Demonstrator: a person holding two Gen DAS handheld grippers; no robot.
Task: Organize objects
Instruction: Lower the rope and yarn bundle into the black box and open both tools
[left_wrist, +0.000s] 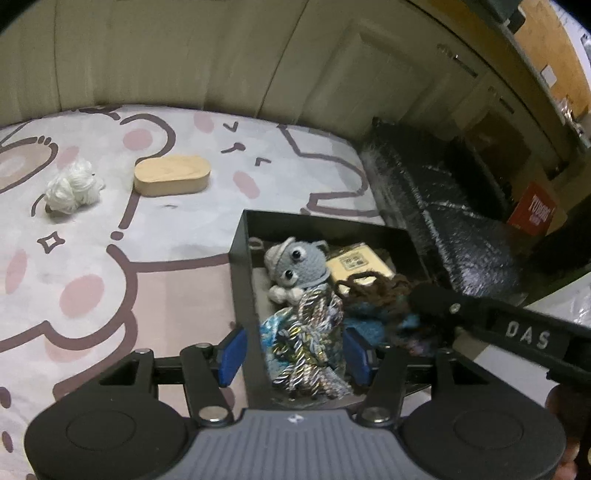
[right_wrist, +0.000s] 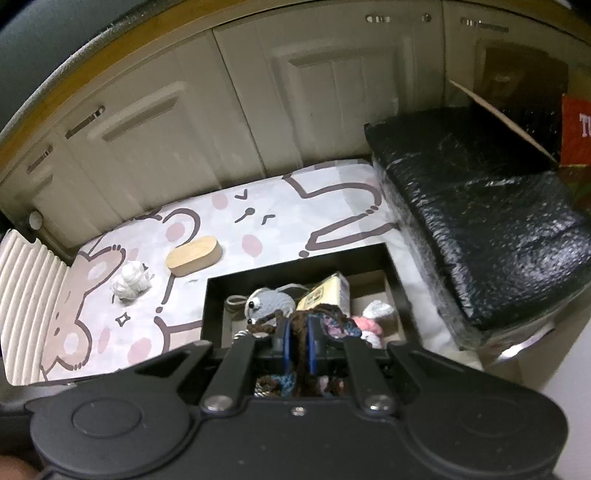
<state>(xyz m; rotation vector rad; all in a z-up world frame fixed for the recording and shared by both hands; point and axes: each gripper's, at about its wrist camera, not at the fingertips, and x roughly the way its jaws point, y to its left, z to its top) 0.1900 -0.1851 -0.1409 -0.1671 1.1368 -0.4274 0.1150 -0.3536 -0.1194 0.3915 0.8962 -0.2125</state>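
The left gripper (left_wrist: 293, 354) hangs over the near end of the black rectangular storage box (left_wrist: 240, 258), its blue pads standing apart on either side of a twisted multicoloured metallic yarn skein (left_wrist: 306, 343) without pressing on it, so the skein looks already set down inside. The right gripper (right_wrist: 297, 341) has its pads drawn together on a strand of dark brown yarn (right_wrist: 301, 325) above the same box. To finish well, I would lower the brown yarn until it rests on the pile before letting go, so no loop trails over the box wall, and lift the left gripper straight up so its pads do not snag the skein. Still out on the cartoon-printed cloth (left_wrist: 92, 258), well apart from the box, lie one white yarn bundle (left_wrist: 72, 188) and one oval pale wooden box (left_wrist: 171, 175), side by side; both look like the remaining items. Inside the box I count one grey crocheted mouse toy (left_wrist: 295, 264), one yellowish cardboard packet (left_wrist: 356, 266), one blue knitted piece (left_wrist: 373, 325) and one pink-and-white knitted item (right_wrist: 371, 319).
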